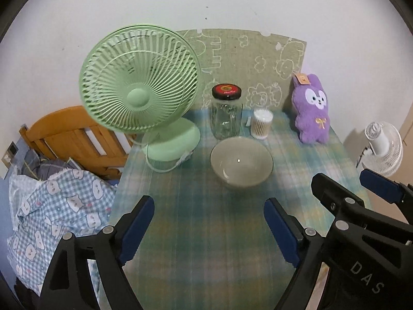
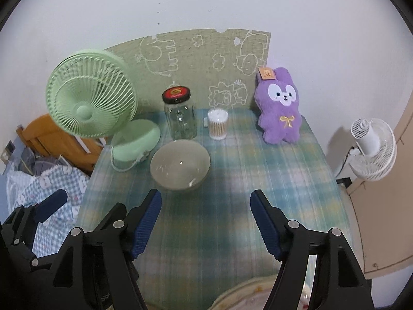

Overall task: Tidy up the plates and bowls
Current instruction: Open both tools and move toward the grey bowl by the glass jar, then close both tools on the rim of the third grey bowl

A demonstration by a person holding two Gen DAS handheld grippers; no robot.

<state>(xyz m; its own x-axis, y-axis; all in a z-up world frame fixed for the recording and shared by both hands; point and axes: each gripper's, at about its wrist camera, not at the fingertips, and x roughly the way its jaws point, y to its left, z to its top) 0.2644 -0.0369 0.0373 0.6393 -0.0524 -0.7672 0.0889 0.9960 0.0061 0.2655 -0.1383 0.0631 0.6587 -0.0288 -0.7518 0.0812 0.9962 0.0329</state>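
Plaid-clothed table (image 1: pixel 206 232) by a white wall: grey-green bowl (image 1: pixel 241 164) sits mid-table, just in front of a glass jar (image 1: pixel 226 115). Left gripper (image 1: pixel 209 211) & right gripper (image 2: pixel 206 206) both gape wide, holding nothing. Bowl likely ceramic: rigid, slick, chippable; best pinched at the rim.

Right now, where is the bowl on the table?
In both wrist views the bowl stands near the middle of the table, just in front of the glass jar and to the right of the green fan.
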